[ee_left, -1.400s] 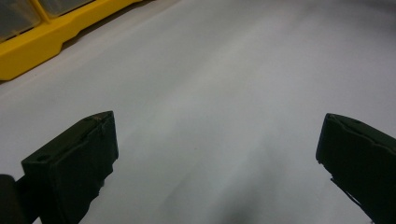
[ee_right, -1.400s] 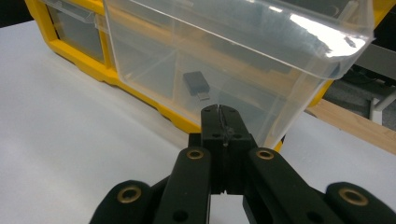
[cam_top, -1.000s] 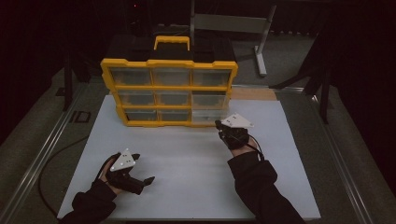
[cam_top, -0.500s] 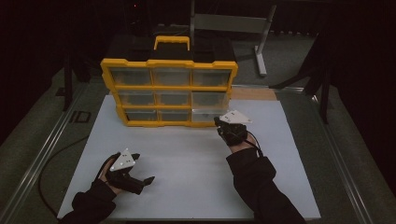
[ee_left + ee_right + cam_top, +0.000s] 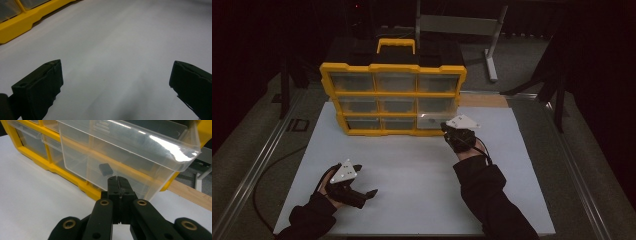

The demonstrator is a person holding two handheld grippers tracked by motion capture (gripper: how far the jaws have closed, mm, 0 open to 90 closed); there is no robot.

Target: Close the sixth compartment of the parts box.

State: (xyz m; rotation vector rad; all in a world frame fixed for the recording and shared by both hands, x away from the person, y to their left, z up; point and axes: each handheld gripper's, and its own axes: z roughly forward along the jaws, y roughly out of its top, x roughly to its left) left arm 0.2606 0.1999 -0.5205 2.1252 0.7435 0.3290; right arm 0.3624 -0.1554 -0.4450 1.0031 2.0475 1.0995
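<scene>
A yellow organizer (image 5: 393,95) with clear drawers stands upright at the far side of the white board (image 5: 412,170). Its bottom right clear drawer (image 5: 130,150) sticks out toward me, with a small black piece (image 5: 105,168) lying inside. My right gripper (image 5: 117,178) is shut, jaws pressed together, and its tips are against the drawer's front wall. In the high view the right gripper (image 5: 446,126) sits at that drawer (image 5: 430,120). My left gripper (image 5: 364,181) rests low at the board's near left, open, nothing between its jaws (image 5: 117,63).
A black case with a yellow handle (image 5: 396,46) sits behind the organizer. A metal stand (image 5: 489,45) is at the back right. A wooden strip (image 5: 484,100) runs along the board's far right edge. A cable (image 5: 267,172) lies left of the board.
My right gripper has edged a little toward the organizer, staying shut at the drawer front. The left gripper has not moved.
</scene>
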